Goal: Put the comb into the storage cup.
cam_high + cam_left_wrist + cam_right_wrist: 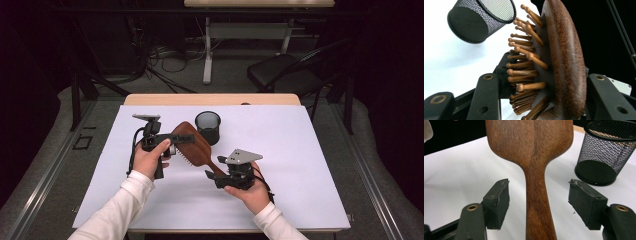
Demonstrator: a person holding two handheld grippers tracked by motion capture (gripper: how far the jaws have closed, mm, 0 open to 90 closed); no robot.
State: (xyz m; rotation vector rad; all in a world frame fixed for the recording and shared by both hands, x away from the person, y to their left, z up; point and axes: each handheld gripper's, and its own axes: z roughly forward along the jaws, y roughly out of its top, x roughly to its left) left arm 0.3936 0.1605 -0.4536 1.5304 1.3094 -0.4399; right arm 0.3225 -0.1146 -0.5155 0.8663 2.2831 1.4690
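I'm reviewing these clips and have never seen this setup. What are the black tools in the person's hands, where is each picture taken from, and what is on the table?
A person holds a hand-operated two-jaw gripper in each hand. The high view looks down on the white table; the other two come from cameras riding on each gripper. The left gripper is shut on the head of a wooden hairbrush; its own view shows the bristles between its jaws. The right gripper is open: the brush handle runs between its pads without touching them. A black mesh cup stands upright behind the brush.
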